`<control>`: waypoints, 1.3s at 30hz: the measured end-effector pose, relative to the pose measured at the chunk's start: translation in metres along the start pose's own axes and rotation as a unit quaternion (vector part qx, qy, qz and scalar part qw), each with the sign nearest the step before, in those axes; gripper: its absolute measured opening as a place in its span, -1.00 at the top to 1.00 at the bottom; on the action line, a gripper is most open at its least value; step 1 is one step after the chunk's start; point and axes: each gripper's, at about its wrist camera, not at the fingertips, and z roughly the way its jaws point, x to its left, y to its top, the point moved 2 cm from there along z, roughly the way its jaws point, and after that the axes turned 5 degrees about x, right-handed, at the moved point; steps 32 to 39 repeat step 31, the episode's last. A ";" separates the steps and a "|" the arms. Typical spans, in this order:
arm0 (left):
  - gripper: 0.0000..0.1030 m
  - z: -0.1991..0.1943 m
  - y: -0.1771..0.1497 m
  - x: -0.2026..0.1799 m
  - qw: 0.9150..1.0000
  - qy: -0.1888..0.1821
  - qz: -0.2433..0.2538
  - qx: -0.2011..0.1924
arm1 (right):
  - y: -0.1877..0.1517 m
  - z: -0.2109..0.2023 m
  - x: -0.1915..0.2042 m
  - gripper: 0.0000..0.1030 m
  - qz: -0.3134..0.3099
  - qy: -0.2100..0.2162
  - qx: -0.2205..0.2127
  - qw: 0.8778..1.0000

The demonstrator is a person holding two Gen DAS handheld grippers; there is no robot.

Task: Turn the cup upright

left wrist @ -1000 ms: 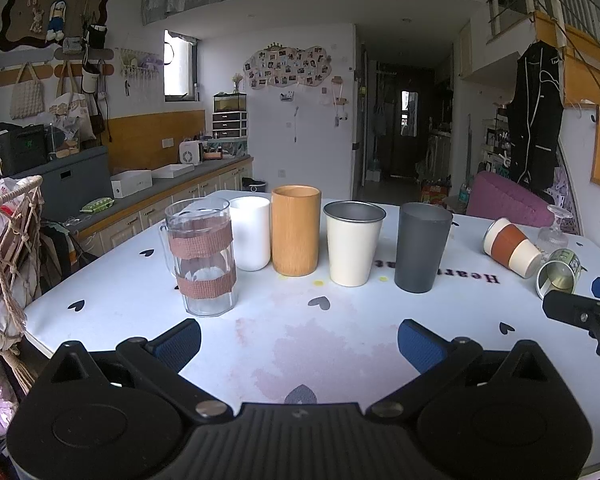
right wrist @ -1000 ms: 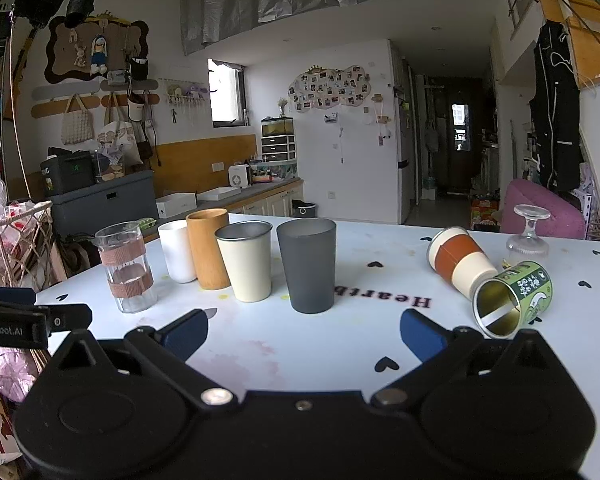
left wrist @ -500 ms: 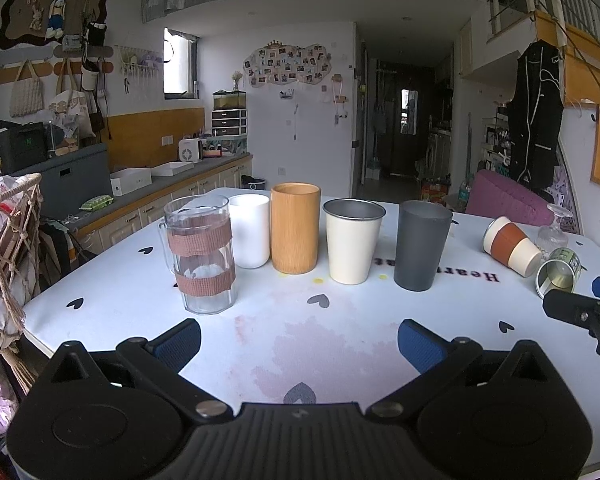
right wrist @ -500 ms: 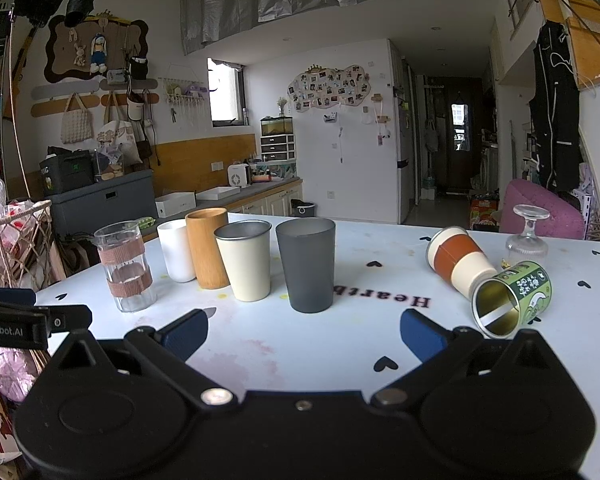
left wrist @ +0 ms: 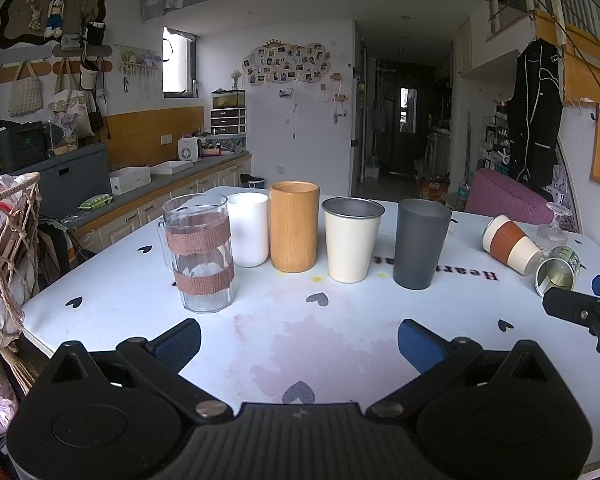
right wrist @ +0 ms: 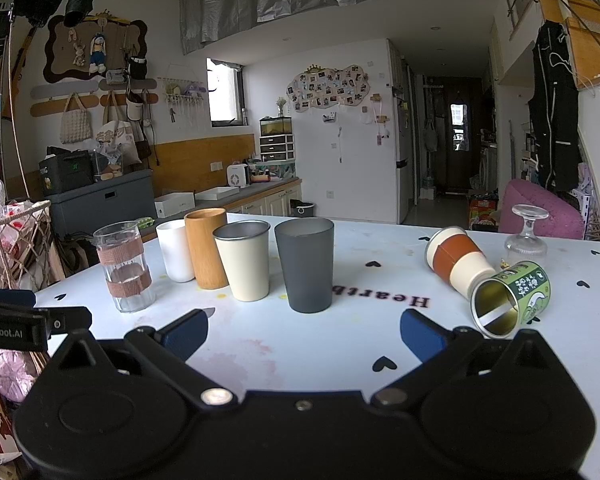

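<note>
A cream cup with an orange-brown band lies on its side at the right of the white table, also in the left wrist view. A green tin cup lies on its side next to it, mouth toward me, also in the left wrist view. A stemmed glass stands upside down behind them. My right gripper is open and empty, short of the cups. My left gripper is open and empty at the table's front.
A row of upright cups stands at mid table: a taped glass, a white cup, a wooden cup, a cream metal cup, a dark grey cup. The table has a heart print. A rope basket is at left.
</note>
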 end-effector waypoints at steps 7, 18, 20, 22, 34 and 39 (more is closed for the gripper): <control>-1.00 0.000 0.000 0.000 1.000 0.000 0.000 0.000 | 0.000 0.000 0.000 -1.00 0.000 0.000 0.000 1.000; -1.00 0.000 0.000 0.000 1.000 0.000 0.000 0.000 | 0.000 0.000 0.001 -1.00 0.000 0.000 0.000 1.000; -1.00 0.000 0.001 0.000 1.000 0.000 0.000 0.000 | 0.000 0.000 0.001 -1.00 0.000 0.000 0.000 1.000; -1.00 0.000 0.001 0.000 1.000 0.000 0.000 0.000 | 0.000 0.000 0.000 -1.00 0.000 0.000 0.000 1.000; -1.00 0.001 -0.002 -0.001 1.000 -0.001 0.000 0.002 | 0.001 0.000 0.001 -1.00 -0.001 0.000 0.000 1.000; -1.00 0.001 -0.002 -0.001 1.000 -0.001 0.000 0.002 | 0.001 0.000 0.001 -1.00 -0.001 0.000 0.000 1.000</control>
